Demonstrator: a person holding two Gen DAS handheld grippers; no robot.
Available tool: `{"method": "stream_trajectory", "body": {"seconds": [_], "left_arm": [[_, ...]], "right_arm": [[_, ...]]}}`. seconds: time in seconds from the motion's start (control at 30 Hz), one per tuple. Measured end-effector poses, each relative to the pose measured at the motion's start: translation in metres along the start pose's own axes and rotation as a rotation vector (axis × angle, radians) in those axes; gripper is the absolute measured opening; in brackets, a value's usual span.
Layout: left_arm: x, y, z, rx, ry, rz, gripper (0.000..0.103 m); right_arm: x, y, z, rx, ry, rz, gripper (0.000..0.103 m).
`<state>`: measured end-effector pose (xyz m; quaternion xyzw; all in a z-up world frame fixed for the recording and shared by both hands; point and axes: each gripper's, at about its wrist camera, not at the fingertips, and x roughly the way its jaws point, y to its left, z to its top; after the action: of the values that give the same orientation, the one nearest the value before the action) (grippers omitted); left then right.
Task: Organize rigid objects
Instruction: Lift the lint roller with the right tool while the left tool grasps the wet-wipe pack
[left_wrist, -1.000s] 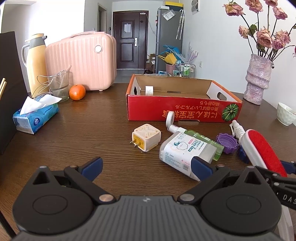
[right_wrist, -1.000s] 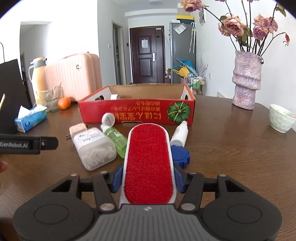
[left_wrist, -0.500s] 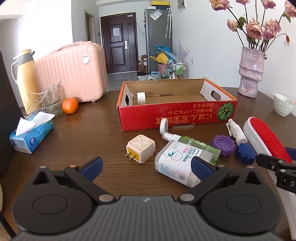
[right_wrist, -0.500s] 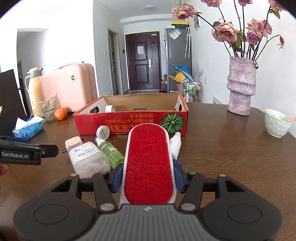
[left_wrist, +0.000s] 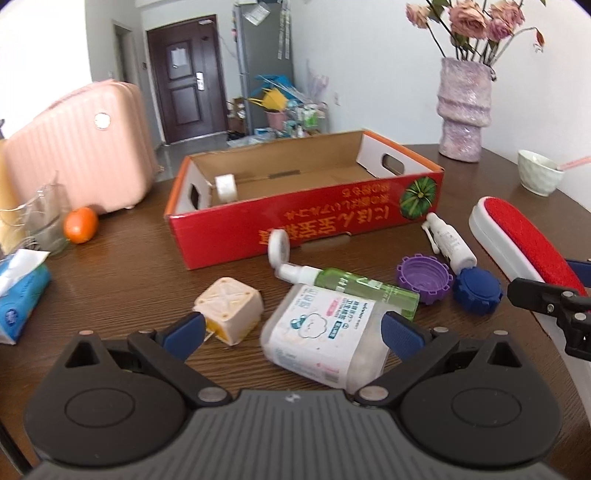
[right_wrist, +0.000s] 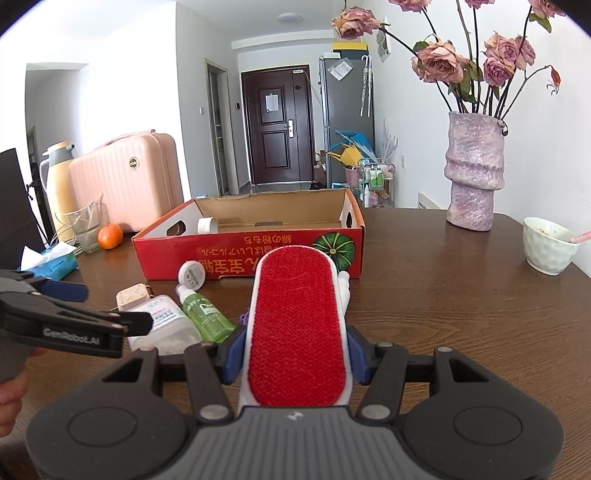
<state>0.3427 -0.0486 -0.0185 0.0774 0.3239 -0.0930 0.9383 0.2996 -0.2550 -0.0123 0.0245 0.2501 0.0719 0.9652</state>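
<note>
Right wrist view: the right gripper (right_wrist: 295, 354) is clamped on a white lint brush with a red bristle face (right_wrist: 297, 325), blue pads pressed to both its sides, brush raised above the dark wooden table (right_wrist: 443, 295) and pointing toward the red cardboard box (right_wrist: 251, 254). Inside that box, one white tape roll (right_wrist: 207, 224) sits at the left end. Over on the left wrist view, the left gripper (left_wrist: 291, 328) hangs with jaws spread wide, nothing pinched, straddling a clear rectangular cotton-swab box with a white label (left_wrist: 325, 336) lying on the table. Beside it sits a cream cube-shaped plug adapter (left_wrist: 231, 310), touching the left pad or just short of it, hard to call. Behind: a green spray bottle with its white cap flipped open (left_wrist: 347, 284), a purple screw cap (left_wrist: 424, 273), a dark blue screw cap (left_wrist: 478, 290) and a small white bottle (left_wrist: 448, 243), all lying in front of the box.
</note>
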Motion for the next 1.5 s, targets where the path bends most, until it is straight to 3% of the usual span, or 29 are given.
{"method": "stream_trajectory", "body": {"seconds": [0.4, 0.67, 0.87, 0.9, 0.93, 1.17, 1.5], "left_arm": [[0.024, -0.003, -0.001, 0.046, 0.025, -0.120, 0.103], [0.039, -0.002, -0.004, 0.039, 0.063, -0.137, 0.103], [0.042, -0.004, -0.008, 0.037, 0.058, -0.126, 0.103], [0.041, -0.005, -0.008, 0.039, 0.049, -0.125, 0.101], [0.041, -0.005, -0.008, 0.038, 0.044, -0.134, 0.093], [0.026, -0.013, -0.012, 0.045, -0.012, -0.114, 0.084], [0.005, -0.015, -0.016, 0.022, -0.073, -0.071, 0.083]], "right_arm": [[0.007, -0.003, -0.004, 0.016, 0.010, -0.003, 0.055], [0.011, -0.002, -0.005, 0.013, 0.023, -0.005, 0.055], [0.014, -0.001, -0.006, 0.009, 0.029, -0.004, 0.055], [0.014, -0.001, -0.006, 0.008, 0.029, -0.003, 0.055], [0.015, 0.000, -0.006, 0.007, 0.030, -0.002, 0.055], [0.012, 0.000, -0.008, 0.008, 0.018, 0.004, 0.055], [0.009, 0.000, -0.008, 0.008, 0.005, 0.012, 0.055]]}}
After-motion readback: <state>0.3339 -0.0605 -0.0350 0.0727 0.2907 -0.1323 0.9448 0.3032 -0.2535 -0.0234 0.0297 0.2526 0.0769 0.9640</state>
